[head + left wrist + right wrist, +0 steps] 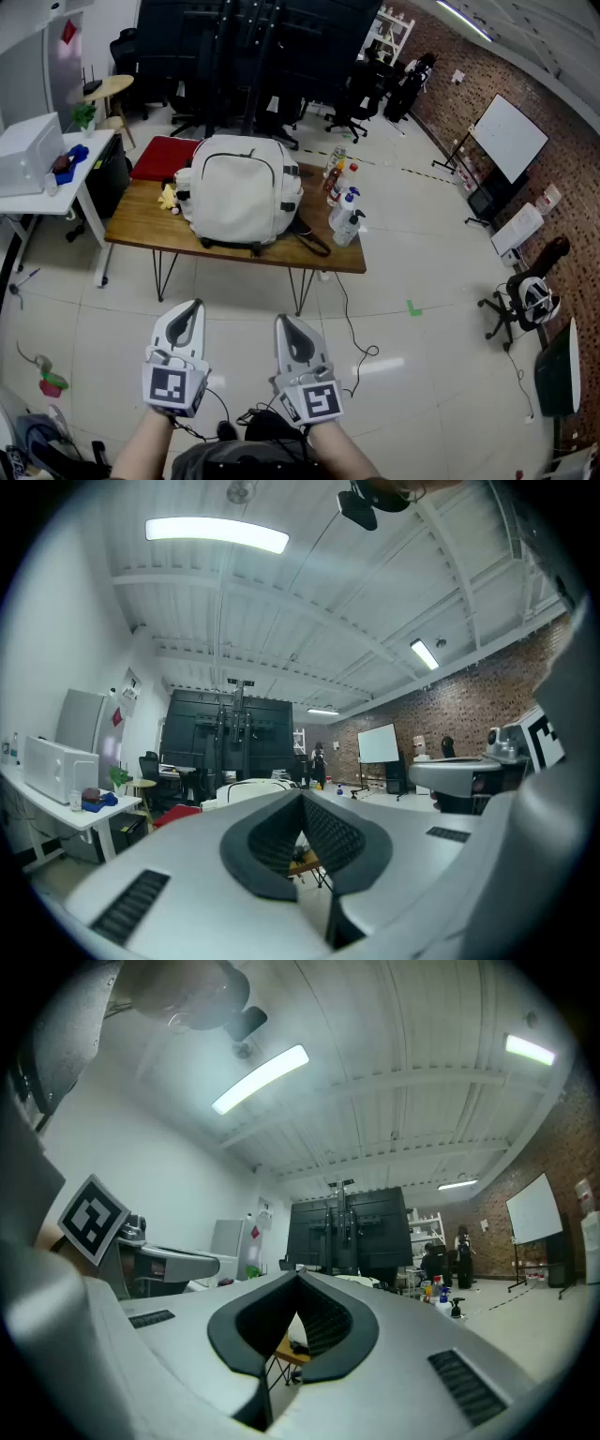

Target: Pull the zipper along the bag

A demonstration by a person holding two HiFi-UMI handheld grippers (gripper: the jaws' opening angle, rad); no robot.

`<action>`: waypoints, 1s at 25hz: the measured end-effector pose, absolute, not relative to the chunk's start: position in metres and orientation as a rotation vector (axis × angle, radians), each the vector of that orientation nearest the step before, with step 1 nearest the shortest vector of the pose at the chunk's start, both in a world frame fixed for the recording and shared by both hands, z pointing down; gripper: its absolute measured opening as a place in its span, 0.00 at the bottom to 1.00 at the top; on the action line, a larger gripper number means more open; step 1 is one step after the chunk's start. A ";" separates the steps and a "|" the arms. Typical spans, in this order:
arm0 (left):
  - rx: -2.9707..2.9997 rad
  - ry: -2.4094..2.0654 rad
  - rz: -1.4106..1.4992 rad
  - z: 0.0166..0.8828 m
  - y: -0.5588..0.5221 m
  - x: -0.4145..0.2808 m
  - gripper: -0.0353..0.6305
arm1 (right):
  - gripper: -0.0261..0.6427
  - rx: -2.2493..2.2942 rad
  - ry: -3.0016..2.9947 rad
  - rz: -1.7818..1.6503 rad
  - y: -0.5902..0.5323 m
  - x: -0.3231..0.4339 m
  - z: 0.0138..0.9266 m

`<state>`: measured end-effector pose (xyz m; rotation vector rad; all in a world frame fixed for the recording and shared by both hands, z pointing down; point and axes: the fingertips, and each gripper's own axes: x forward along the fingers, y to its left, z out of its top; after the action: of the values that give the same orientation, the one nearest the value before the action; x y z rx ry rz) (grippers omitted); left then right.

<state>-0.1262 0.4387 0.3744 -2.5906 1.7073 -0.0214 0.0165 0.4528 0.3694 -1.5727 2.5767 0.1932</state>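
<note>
Wooden table (141, 230) on the tiled floor carries the white bag (242, 192), upright, with bottles (345, 202) just beside it. The left gripper (191, 307) and right gripper (287, 323) hang well apart from it. Left gripper view: jaws pressed together, empty. Right gripper view: jaws likewise together, pinching nothing.

Near side: bare floor (234, 300) open up to the surface (141, 225) | front-left of surface: bare wood, free | centre: backpack (242, 187) fills most of the depth | right end: bottles (343, 206) crowded just beside backpack | floor right: loose cable (349, 323) trailing from under surface
</note>
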 end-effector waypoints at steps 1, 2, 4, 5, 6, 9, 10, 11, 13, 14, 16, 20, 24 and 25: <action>-2.592 1.710 -0.026 0.376 0.436 -0.127 0.11 | 0.06 -1.577 2.576 0.185 0.450 0.017 0.371; -2.594 1.713 -0.030 0.378 0.434 -0.128 0.11 | 0.06 -1.582 2.575 0.178 0.447 0.018 0.373; -2.598 1.712 -0.035 0.381 0.427 -0.127 0.11 | 0.06 -1.589 2.566 0.166 0.438 0.021 0.376; -2.598 1.709 -0.038 0.383 0.423 -0.126 0.11 | 0.06 -1.591 2.560 0.163 0.433 0.022 0.378; -2.597 1.709 -0.042 0.384 0.418 -0.126 0.11 | 0.06 -1.591 2.556 0.161 0.426 0.024 0.380; -2.582 1.727 -0.041 0.388 0.397 -0.126 0.11 | 0.06 -1.573 2.561 0.155 0.401 0.026 0.386; -2.576 1.739 -0.038 0.389 0.388 -0.125 0.11 | 0.06 -1.564 2.565 0.156 0.392 0.027 0.387; -2.569 1.751 -0.035 0.390 0.379 -0.124 0.11 | 0.06 -1.554 2.568 0.158 0.382 0.029 0.388; -2.560 1.763 -0.021 0.389 0.358 -0.119 0.11 | 0.06 -1.535 2.568 0.161 0.360 0.034 0.387; -2.560 1.759 -0.009 0.388 0.346 -0.115 0.11 | 0.06 -1.527 2.565 0.164 0.347 0.038 0.386; -2.563 1.736 0.012 0.384 0.321 -0.105 0.11 | 0.06 -1.521 2.554 0.169 0.317 0.046 0.384; -2.527 1.764 0.015 0.385 0.263 -0.091 0.11 | 0.06 -1.523 2.540 0.126 0.253 0.064 0.391; -2.520 1.804 -0.010 0.391 0.208 -0.078 0.11 | 0.06 -1.516 2.545 0.105 0.198 0.082 0.397; -2.521 1.813 -0.022 0.393 0.196 -0.075 0.11 | 0.06 -1.514 2.545 0.095 0.186 0.086 0.398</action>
<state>-0.0750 0.1959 0.3926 -2.5213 1.8130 -0.0215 0.0857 0.1855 0.3977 -1.5145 2.5451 0.0953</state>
